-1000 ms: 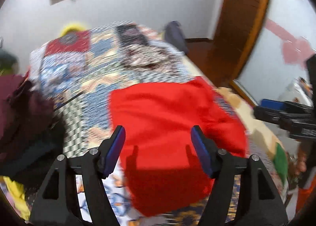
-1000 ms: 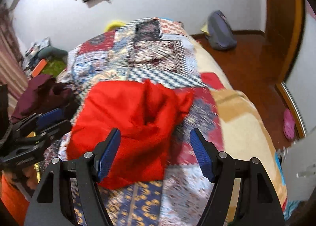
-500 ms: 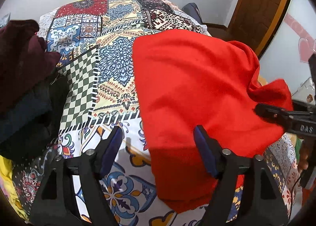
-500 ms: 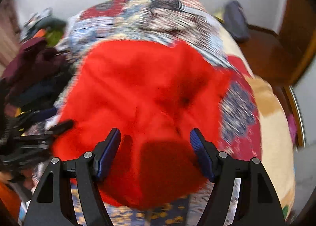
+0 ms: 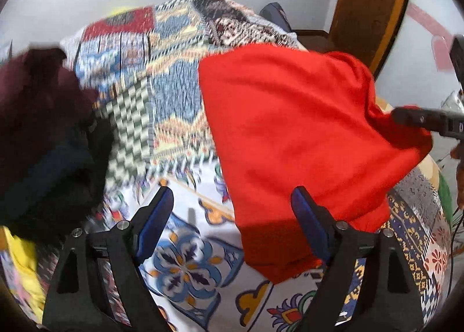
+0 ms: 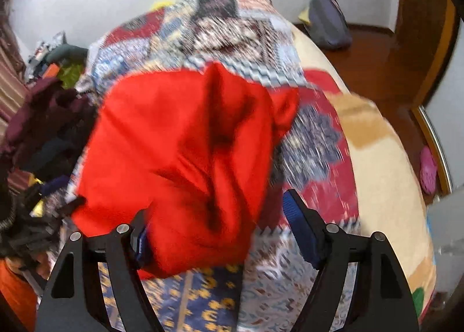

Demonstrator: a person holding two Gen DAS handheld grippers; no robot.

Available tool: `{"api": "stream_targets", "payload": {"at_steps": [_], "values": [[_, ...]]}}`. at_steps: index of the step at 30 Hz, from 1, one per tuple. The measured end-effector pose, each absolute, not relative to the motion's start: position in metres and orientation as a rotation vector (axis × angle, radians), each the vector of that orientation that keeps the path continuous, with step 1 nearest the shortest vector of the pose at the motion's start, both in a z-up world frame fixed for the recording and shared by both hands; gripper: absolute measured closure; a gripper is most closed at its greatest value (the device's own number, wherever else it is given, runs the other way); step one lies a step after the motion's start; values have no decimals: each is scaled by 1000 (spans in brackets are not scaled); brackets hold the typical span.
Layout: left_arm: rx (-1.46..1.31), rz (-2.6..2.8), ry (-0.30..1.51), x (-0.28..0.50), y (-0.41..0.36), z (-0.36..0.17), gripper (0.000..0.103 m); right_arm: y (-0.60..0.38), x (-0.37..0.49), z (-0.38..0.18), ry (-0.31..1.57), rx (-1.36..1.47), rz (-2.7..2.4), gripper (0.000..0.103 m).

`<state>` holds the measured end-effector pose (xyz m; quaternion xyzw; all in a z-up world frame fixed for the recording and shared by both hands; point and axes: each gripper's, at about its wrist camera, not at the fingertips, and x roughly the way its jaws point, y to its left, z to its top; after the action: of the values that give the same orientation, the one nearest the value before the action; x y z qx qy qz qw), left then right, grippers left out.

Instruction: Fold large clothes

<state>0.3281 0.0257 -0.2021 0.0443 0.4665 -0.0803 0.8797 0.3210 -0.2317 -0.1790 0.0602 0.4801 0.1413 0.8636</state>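
Left gripper [image 5: 232,210]: tilted steeply down over the bed; jaws wide apart and have just been opening further. Between them lies patterned bedspread and the near corner of the red garment; neither blue pad presses on cloth.
Right gripper [image 6: 216,216]: also angled steeply down; jaws spread and have just been opening. Red cloth bulges up between them and hides most of the left pad, while the right pad stands clear of it. No pinch is visible.
Red garment [image 5: 290,135]: spread on the patchwork bedspread [image 5: 174,117], flat on its left side, rumpled and folded over on its right; in the left wrist view the right gripper's fingers sit at that rumpled edge.
Dark clothes pile [image 5: 37,129]: maroon and navy items heaped at the bed's left side, apart from the red garment.
Sharpness: both views are motion-blurred.
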Motion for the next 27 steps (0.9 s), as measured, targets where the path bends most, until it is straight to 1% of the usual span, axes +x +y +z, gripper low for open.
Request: {"api": "stream_targets", "payload": {"at_steps": [3,6,12,16,20,25,27], "values": [[122,-157,930,344,21,-186,20,-218,331,-172,989,102,328,27],[133,-124,928,366,18,-184,20,-206,348,-177,1001,68,357,27],[132,-118,1007,387,15,-217,19,-222,375,-204,1057,21,252,27],[111,-139,988,373,18,-227,19,-268,380,-213,1070,115,163,29],[96,-133,991,367,20,-224,19,-280,363,-197,1049,139,133,29],[119,-133,985,356,12,-217,19,-256,330,-166,963,113,233,27],[158,-119,965,349,6,-214,19,-248,323,-161,952,97,271,27]]}}
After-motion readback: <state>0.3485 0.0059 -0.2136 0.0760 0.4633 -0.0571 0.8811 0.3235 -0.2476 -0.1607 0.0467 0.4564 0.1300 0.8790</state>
